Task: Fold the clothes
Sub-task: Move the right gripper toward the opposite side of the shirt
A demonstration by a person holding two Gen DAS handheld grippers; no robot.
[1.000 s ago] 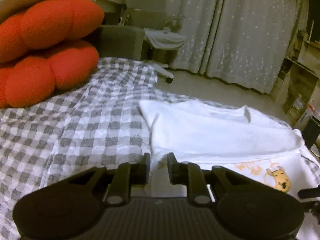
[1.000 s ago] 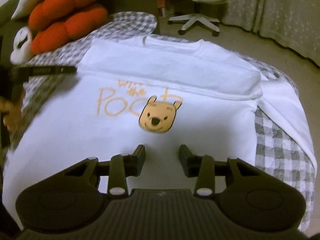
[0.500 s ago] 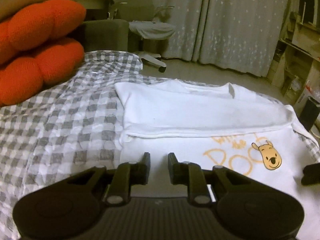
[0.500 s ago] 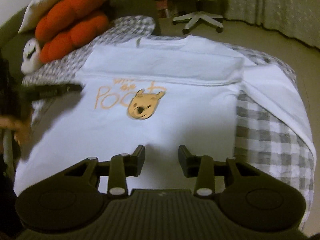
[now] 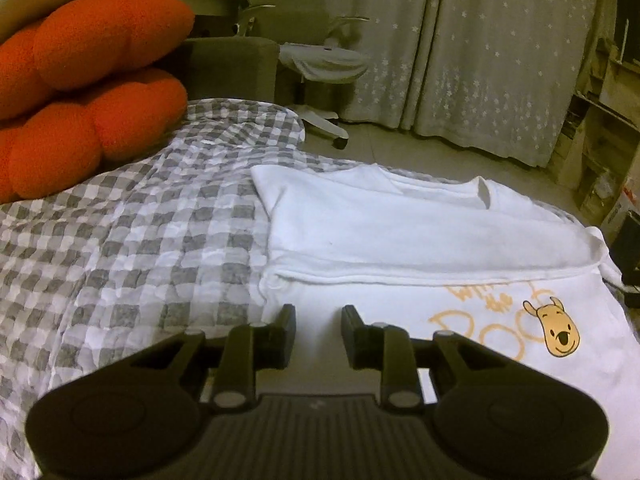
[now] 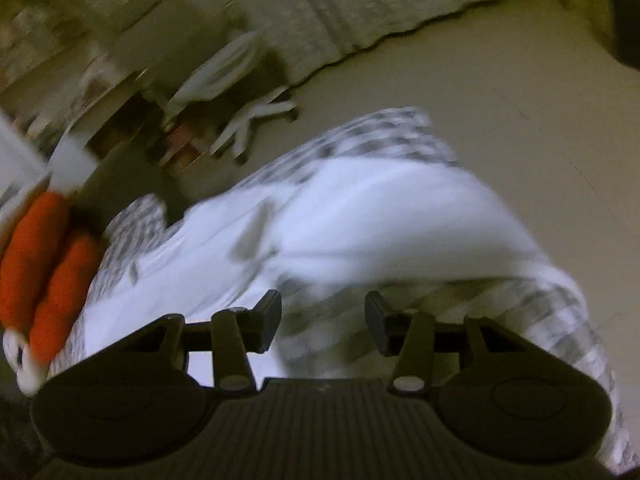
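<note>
While the white T-shirt with the yellow bear print (image 5: pixel 400 240) lies half folded on the grey checked bed cover (image 5: pixel 140 240), both the left gripper (image 5: pixel 318 320) and the right gripper (image 6: pixel 323 316) have just been opening their jaws with nothing between them, so each should pinch an edge firmly before lifting.

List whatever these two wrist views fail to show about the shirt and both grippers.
- Right wrist view: motion blur smears the white shirt; its print is unreadable.
- Left wrist view: the shirt's near hem is hidden behind the left gripper.
- Left wrist view: the bear print's lettering is partly covered by the folded flap.
- Right gripper: jaws apart, just opened further, nothing between.
</note>
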